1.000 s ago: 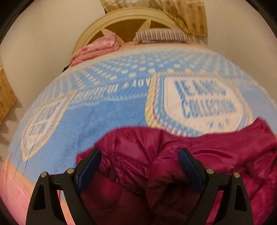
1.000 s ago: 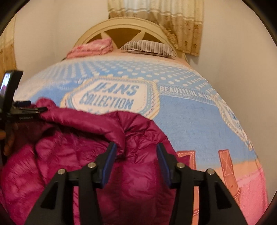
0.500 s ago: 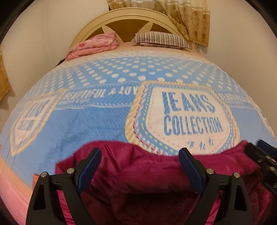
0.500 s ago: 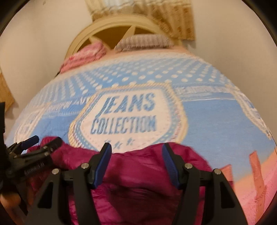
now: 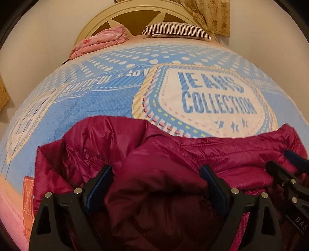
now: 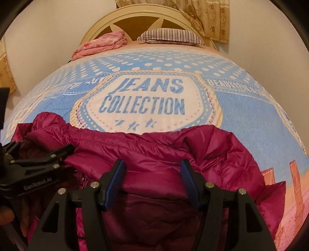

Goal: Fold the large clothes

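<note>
A magenta puffer jacket (image 5: 146,154) lies crumpled on the near end of a bed with a blue "Jeans Collection" blanket (image 5: 100,104). It also shows in the right wrist view (image 6: 154,150). My left gripper (image 5: 156,183) is open, its blue-padded fingers set wide over a bulge of the jacket. My right gripper (image 6: 152,179) is open too, fingers on either side of a jacket fold. Each gripper shows in the other's view: the right one at the right edge (image 5: 289,173), the left one at the left edge (image 6: 38,160).
A folded pink quilt (image 6: 100,44) and a striped pillow (image 6: 170,36) lie by the cream headboard (image 6: 135,17). Patterned curtains (image 6: 210,17) hang behind. Walls stand close on both sides of the bed. A pink-orange blanket border (image 6: 293,183) runs along the near edge.
Both grippers have come down and closer to the jacket, which now fills more of each view. The jacket's far edge has been spread wider across the blanket. Both jaws stay open.
</note>
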Motion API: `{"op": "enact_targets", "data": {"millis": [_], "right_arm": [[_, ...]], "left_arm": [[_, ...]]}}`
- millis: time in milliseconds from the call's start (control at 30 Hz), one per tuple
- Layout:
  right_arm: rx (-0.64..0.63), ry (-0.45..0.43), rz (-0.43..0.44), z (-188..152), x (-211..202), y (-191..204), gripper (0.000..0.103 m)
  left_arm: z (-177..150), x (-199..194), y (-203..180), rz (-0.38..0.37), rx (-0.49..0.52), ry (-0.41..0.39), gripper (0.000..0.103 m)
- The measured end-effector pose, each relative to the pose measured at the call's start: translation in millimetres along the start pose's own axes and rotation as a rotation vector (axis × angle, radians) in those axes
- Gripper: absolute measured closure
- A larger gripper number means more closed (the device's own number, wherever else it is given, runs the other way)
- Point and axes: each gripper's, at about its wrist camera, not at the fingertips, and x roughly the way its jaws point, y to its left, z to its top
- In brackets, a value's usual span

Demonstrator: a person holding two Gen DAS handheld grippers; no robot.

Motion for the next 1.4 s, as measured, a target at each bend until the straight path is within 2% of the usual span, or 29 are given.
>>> {"op": "enact_targets", "data": {"millis": [333,733,1400], "right_arm": [[-0.004,0.027,-0.017,-5,16,2,0.039],[-0.035,0.037,-0.063,-7,19,8,0.039],[-0.050,0.040,-0.082,-7,21,10,0.039]], "left_arm": [[-2,11,-1,0.011,0.003,0.021,0.006],[-3,13,-4,0.042,0.016,0.021,0.003],[-2,14,-10,0.089,0.042,0.013,0.001]]}}
